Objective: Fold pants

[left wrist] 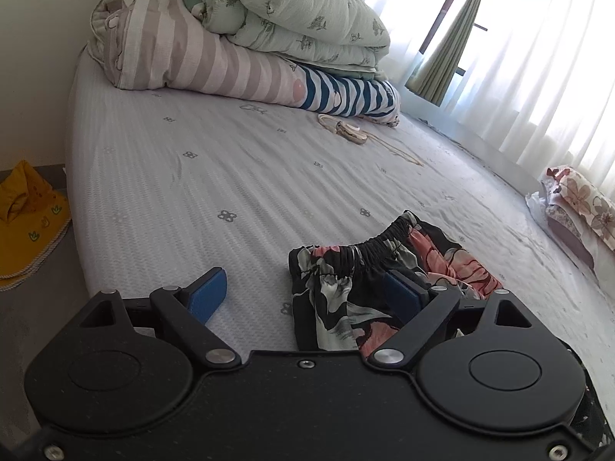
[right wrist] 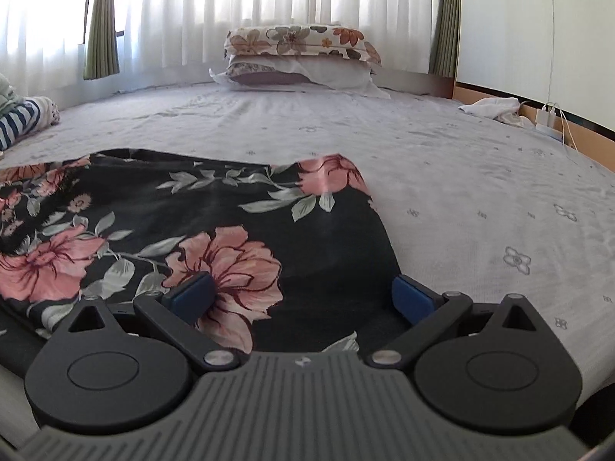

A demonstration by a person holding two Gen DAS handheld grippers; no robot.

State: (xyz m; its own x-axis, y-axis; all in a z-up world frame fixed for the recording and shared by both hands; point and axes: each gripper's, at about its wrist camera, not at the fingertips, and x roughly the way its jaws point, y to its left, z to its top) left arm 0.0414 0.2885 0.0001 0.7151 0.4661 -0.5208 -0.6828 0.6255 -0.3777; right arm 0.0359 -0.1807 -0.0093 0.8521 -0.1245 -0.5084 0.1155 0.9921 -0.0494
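Observation:
The pants are black with pink flowers and lie on the bed near its front edge. In the left wrist view their gathered elastic waistband faces away from me. My left gripper is open, its right blue pad resting against the waist end and its left pad over bare sheet. In the right wrist view the pants spread flat across the left and middle. My right gripper is open just above the cloth at its near right edge, holding nothing.
The bed sheet is pale with small flower marks. Folded quilts are piled at the far end, with a small corded device beside them. Stacked pillows lie by the curtains. A white cloth and charger sit at the right edge. A yellow cloth lies off the bed.

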